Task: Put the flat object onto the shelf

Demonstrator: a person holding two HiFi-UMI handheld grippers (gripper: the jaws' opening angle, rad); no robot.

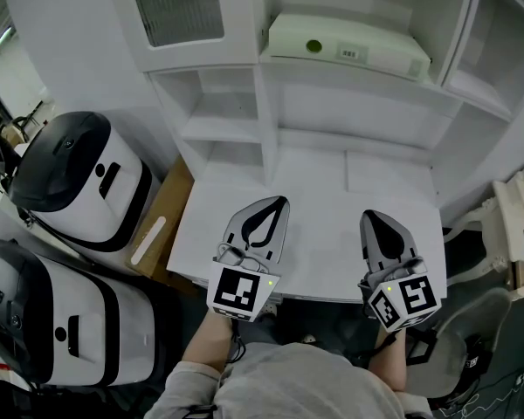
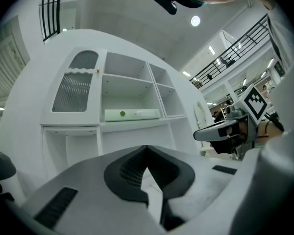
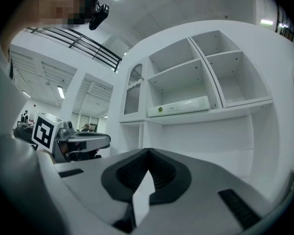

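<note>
In the head view, a white bench (image 1: 332, 190) is seen below, with a white shelf (image 1: 358, 78) unit behind it. The flat object (image 1: 349, 46), pale with a green round mark, is laid on the shelf in the wide middle compartment, just right of a door with a grille (image 1: 175, 7). The left gripper (image 1: 279, 204) and the right gripper (image 1: 375, 220) are held side by side over the front part of the bench, well apart from the flat object. Both are pointed toward the shelf unit. The jaws of each one are brought together at the tips and nothing is held. Two white and black machines (image 1: 79, 182) are placed on the floor at the left, with a piece of cardboard (image 1: 162, 221) between them and the bench.

In the left gripper view, the jaws of the left gripper (image 2: 147, 150) are closed on each other and are empty. The flat object (image 2: 132, 114) is seen far ahead, lying flat on the shelf (image 2: 132, 124). The right gripper (image 2: 225, 131) is visible at the right side.

In the right gripper view, the jaws of the right gripper (image 3: 148, 153) are also closed, with nothing between them. The flat object (image 3: 179, 106) is resting on the shelf (image 3: 206, 116), and the left gripper (image 3: 83, 141) is seen at the left.
</note>
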